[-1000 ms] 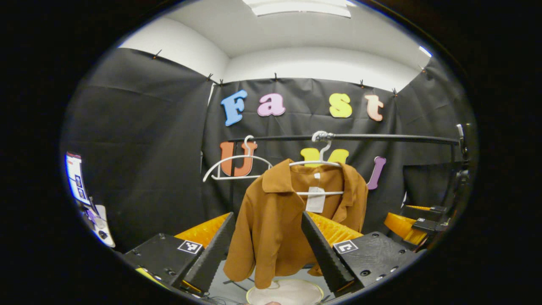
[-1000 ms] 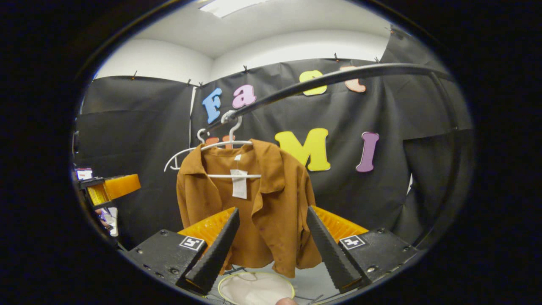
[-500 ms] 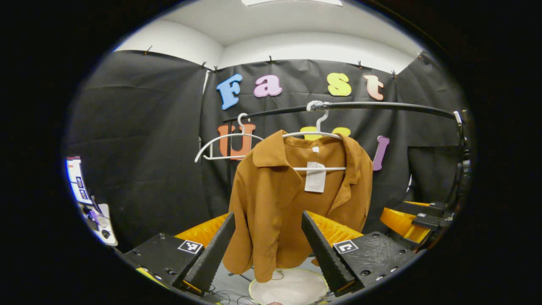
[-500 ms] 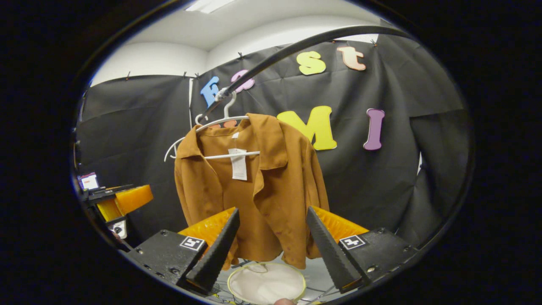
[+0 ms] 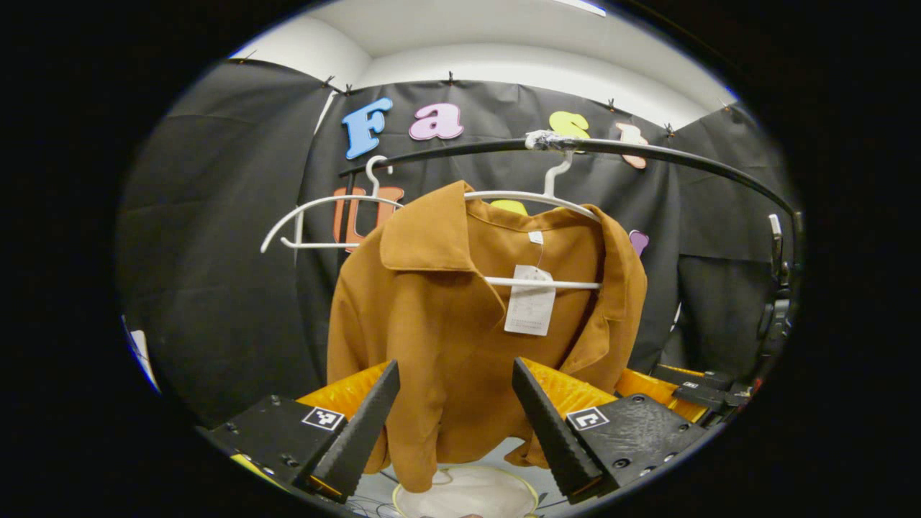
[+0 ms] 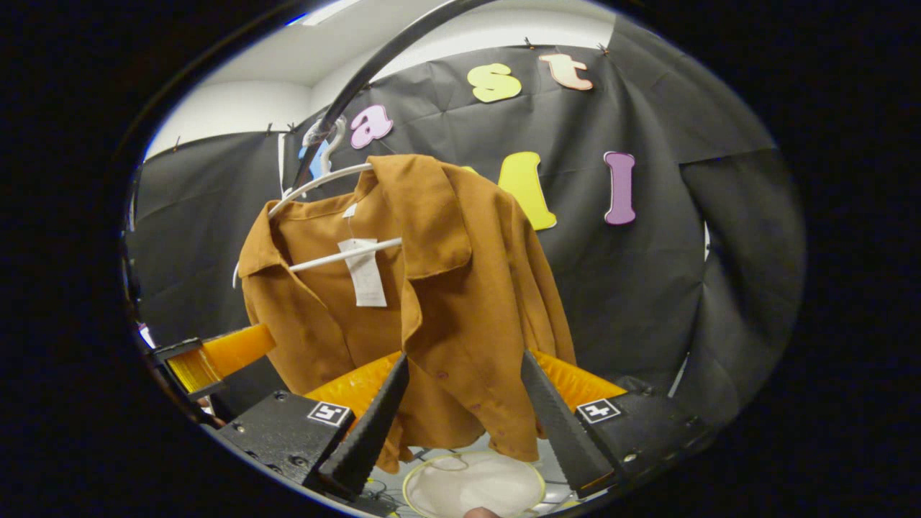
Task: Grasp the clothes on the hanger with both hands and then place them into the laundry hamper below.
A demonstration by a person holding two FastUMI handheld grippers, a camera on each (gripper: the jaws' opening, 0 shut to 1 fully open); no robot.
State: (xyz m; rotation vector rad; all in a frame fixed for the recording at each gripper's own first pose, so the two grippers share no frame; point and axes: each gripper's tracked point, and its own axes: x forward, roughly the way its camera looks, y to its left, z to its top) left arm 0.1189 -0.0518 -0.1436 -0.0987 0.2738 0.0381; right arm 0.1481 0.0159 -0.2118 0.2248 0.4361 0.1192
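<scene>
Both grippers [image 5: 450,432] [image 6: 460,432] spread wide, empty, facing brown shirt [image 5: 439,331] [image 6: 460,302] on white hanger [image 5: 532,196] above hamper [image 6: 471,485].

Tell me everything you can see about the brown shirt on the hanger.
The brown collared shirt looks like soft matte cloth, open at the front, collar spread. It hangs on a white plastic hanger hooked over a black rail, with a white paper tag dangling inside the neck. Sleeves droop at both sides; the hem hangs above a round white hamper opening. Neither gripper holds it; both are open.
</scene>
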